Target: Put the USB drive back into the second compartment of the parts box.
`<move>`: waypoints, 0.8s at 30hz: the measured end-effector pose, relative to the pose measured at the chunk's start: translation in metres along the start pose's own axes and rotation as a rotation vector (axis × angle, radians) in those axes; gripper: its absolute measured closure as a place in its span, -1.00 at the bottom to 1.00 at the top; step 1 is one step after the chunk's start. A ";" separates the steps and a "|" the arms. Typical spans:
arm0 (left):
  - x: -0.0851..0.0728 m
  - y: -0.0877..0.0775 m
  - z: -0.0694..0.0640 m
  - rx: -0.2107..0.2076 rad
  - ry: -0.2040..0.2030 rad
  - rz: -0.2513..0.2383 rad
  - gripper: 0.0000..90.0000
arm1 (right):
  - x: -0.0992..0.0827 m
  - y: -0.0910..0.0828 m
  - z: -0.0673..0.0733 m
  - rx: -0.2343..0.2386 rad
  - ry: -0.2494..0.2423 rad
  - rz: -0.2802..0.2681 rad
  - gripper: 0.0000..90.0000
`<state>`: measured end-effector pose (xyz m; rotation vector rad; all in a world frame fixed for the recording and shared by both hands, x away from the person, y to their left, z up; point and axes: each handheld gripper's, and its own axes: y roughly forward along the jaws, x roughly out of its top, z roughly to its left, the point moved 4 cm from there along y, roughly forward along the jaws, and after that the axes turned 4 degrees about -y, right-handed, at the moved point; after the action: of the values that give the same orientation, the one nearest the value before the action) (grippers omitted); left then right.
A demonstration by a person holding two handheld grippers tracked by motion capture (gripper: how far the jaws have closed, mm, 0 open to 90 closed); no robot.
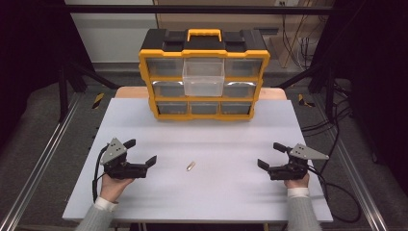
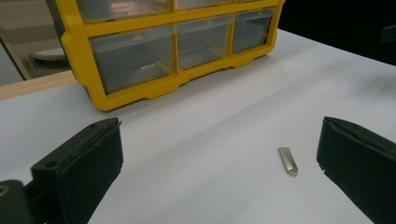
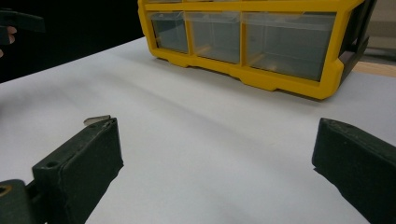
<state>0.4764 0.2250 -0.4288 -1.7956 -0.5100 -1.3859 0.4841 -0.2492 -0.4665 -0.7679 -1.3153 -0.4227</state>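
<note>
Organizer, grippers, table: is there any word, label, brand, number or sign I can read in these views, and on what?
None can be read.
Organizer: no legible label on its yellow frame, black top or clear drawers.
Metal piece: plain, no marking to be made out.
Left gripper and right gripper: no lettering visible on the jaws or grey plates.
Table: blank white surface.

Left gripper (image 1: 143, 153): black body, grey three-cornered top plate, two blocky black jaws, black looping cable.
Right gripper (image 1: 269, 155): same black build, grey three-cornered plate, trailing black cable.
Sleeves (image 1: 96, 216): grey knit, white cuffs.
</note>
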 end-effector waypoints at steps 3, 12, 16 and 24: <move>0.002 0.003 -0.003 0.004 0.009 0.006 -0.99 | 0.000 0.000 0.000 0.002 0.000 0.002 -0.96; 0.008 0.017 -0.013 -0.015 0.020 0.029 -1.00 | 0.000 0.000 0.000 0.004 -0.001 0.006 -0.96; 0.009 0.022 -0.016 -0.018 0.029 0.040 -1.00 | 0.000 0.000 0.000 0.004 -0.001 0.007 -0.96; 0.010 0.035 -0.024 -0.026 0.030 0.081 -1.00 | 0.000 0.000 0.000 0.004 -0.001 0.007 -0.96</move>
<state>0.4902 0.1837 -0.4299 -1.7940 -0.4006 -1.3669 0.4838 -0.2489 -0.4670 -0.7695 -1.3140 -0.4141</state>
